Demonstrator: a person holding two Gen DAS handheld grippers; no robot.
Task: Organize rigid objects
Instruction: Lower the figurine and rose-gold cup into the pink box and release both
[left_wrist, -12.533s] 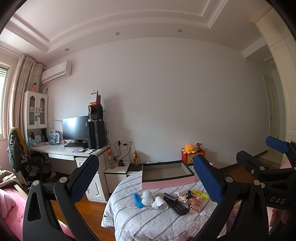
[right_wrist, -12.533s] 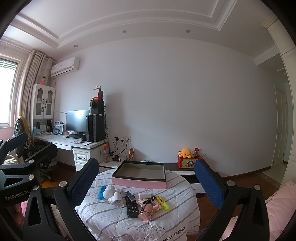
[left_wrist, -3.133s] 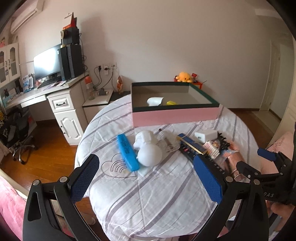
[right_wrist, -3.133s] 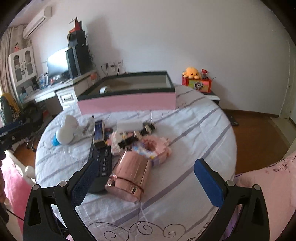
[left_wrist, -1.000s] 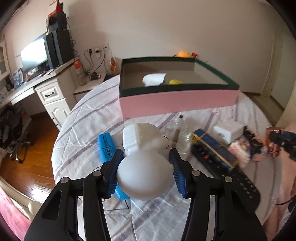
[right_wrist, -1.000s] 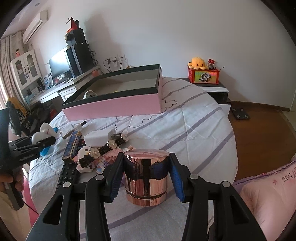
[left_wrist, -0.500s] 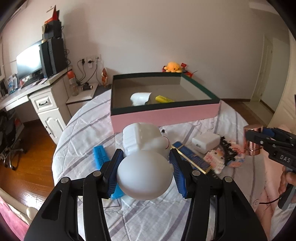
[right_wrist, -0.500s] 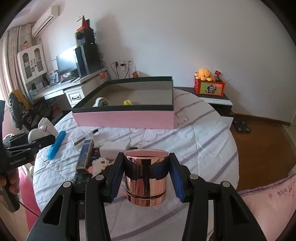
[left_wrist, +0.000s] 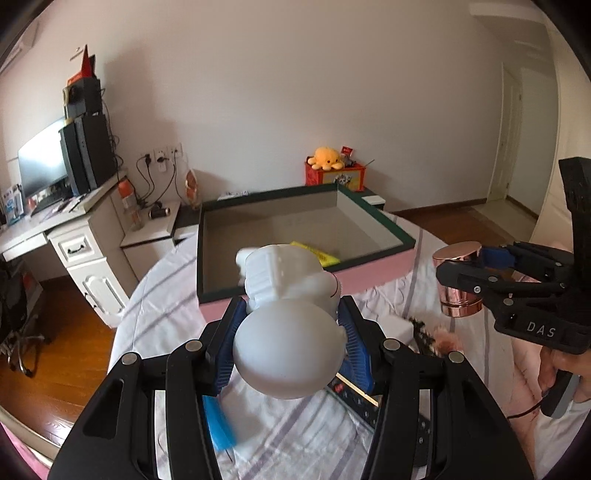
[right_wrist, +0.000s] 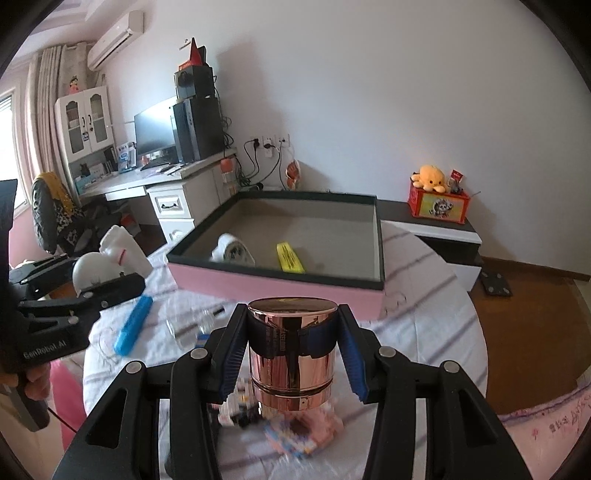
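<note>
Left wrist view first: the left gripper (left_wrist: 288, 343) has its blue pads clamped on either side of a white figurine (left_wrist: 288, 317), round head nearest the camera, ribbed body pointing away, and the whole thing is up off the table (left_wrist: 295, 435). Straight beyond it sits the pink box (left_wrist: 369, 275), dark-rimmed and open, on the far half of the round table, with a yellow marker (left_wrist: 317, 254) lying on its grey floor just past the figurine. Over at the right edge, the right gripper (left_wrist: 458, 269) comes in with a rose-gold cylinder (left_wrist: 458, 277) pinched between its fingers, level with the box's near right corner, a hand (left_wrist: 565, 373) wrapped round the handle. Under the left fingers, a blue bar (left_wrist: 218, 424) lies on the striped cloth near the table's near left edge. Behind: a desk (left_wrist: 55, 225) with a monitor at the left wall and a yellow plush toy (left_wrist: 327, 157) on a red box.

Right wrist view: the right gripper (right_wrist: 291, 350) grips the rose-gold cylinder (right_wrist: 291, 350) upright, pads pressed on both flanks, hanging above blurred pink clutter (right_wrist: 295, 432) at the table's near edge. The pink box (right_wrist: 280, 284) lies just ahead; inside, a white cup (right_wrist: 232, 249) on its side at the near left, the yellow marker (right_wrist: 290, 257) mid-floor. At far left the left gripper (right_wrist: 103, 273) carries the white figurine (right_wrist: 110, 258) beside the box's left corner. The blue bar (right_wrist: 133, 325) rests on the cloth below it.
</note>
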